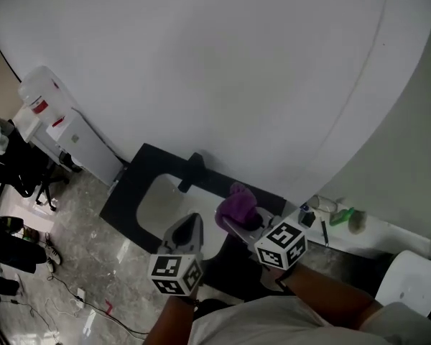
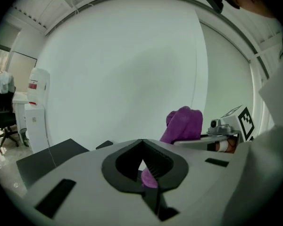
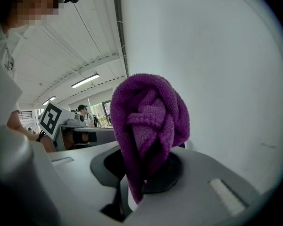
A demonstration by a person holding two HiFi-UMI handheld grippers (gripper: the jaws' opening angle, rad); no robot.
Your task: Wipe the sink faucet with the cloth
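Note:
The black faucet (image 1: 192,169) stands at the back rim of a pale sink basin (image 1: 156,201) set in a black counter (image 1: 127,201). My right gripper (image 1: 233,225) is shut on a bunched purple cloth (image 1: 237,205), held just right of the faucet and above the basin's right side. In the right gripper view the cloth (image 3: 148,121) bulges up out of that gripper (image 3: 146,169) in front of the white wall. My left gripper (image 1: 192,222) hovers over the basin, shut and holding nothing. In the left gripper view its jaws (image 2: 142,147) meet, with the cloth (image 2: 184,124) to their right.
A white water dispenser (image 1: 54,121) and a black office chair (image 1: 18,171) stand at the left on the grey floor. A white ledge at the right carries a green item (image 1: 343,216) and small bottles. The white wall rises close behind the sink.

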